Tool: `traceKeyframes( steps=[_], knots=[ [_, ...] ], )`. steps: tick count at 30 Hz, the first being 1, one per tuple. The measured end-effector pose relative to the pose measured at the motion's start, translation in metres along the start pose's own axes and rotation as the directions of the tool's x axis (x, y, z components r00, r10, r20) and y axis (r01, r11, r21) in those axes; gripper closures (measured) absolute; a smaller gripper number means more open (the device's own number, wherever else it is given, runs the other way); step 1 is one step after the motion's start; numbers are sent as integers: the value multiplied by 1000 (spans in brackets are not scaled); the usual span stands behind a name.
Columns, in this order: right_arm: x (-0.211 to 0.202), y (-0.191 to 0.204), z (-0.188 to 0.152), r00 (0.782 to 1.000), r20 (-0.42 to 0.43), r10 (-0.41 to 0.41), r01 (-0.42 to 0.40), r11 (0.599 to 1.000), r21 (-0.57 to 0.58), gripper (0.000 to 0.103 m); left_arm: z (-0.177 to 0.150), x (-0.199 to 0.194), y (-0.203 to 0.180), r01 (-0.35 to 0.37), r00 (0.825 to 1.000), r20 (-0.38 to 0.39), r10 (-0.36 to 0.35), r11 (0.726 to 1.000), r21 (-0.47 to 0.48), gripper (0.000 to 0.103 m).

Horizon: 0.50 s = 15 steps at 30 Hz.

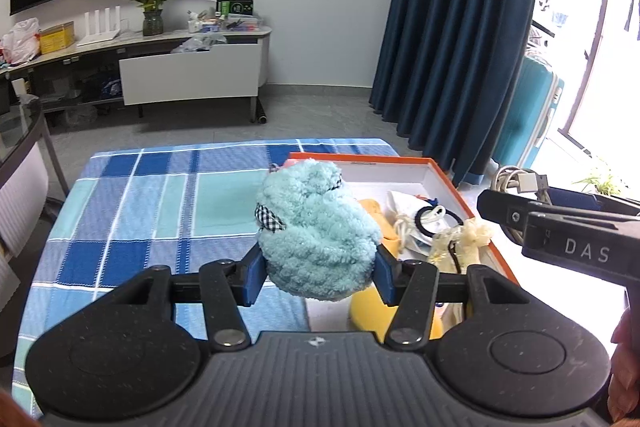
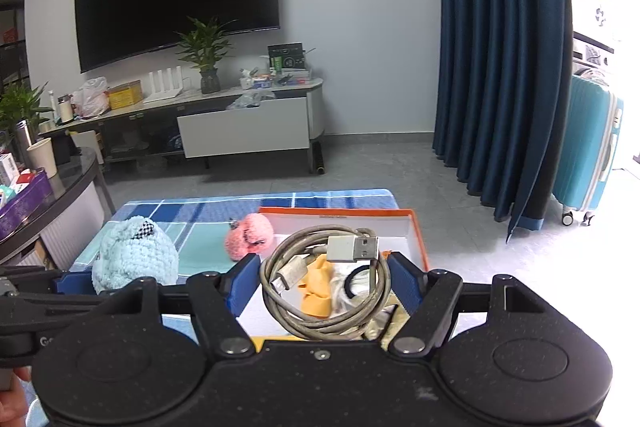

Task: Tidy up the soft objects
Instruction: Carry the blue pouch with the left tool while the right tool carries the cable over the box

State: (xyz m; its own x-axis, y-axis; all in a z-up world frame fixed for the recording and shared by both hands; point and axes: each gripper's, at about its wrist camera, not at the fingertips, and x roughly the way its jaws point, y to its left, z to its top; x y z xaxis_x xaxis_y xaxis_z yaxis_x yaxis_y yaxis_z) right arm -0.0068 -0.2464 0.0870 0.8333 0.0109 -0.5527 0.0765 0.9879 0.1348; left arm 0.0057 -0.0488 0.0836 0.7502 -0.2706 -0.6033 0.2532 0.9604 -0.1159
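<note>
My left gripper (image 1: 319, 277) is shut on a fluffy light-blue plush (image 1: 316, 231) with a checked ribbon, held at the left edge of an orange-rimmed white box (image 1: 400, 159). My right gripper (image 2: 324, 279) is shut on a coiled grey USB cable (image 2: 320, 323), held above that box (image 2: 418, 231). Inside the box lie a yellow cloth (image 2: 318, 297), a black hair tie (image 1: 434, 221), a white bag and a cream mesh pouch (image 1: 460, 243). A pink plush (image 2: 250, 237) lies on the blue checked tablecloth (image 1: 140, 207) against the box's left side.
A glass-topped side table (image 2: 60, 187) with a cup and boxes stands at the left. Beyond the table are grey floor, a TV stand with an open drawer (image 2: 244, 131), a dark blue curtain (image 2: 500, 67) and a teal suitcase (image 2: 588, 147).
</note>
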Motion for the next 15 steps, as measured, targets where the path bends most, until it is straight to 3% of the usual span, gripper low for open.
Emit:
traceKeyframes(
  steps=[15],
  knots=[
    [20, -17, 5, 999, -23, -24, 25, 999, 23, 19, 8, 22, -12, 38, 999, -31, -37, 999, 27, 49]
  ],
)
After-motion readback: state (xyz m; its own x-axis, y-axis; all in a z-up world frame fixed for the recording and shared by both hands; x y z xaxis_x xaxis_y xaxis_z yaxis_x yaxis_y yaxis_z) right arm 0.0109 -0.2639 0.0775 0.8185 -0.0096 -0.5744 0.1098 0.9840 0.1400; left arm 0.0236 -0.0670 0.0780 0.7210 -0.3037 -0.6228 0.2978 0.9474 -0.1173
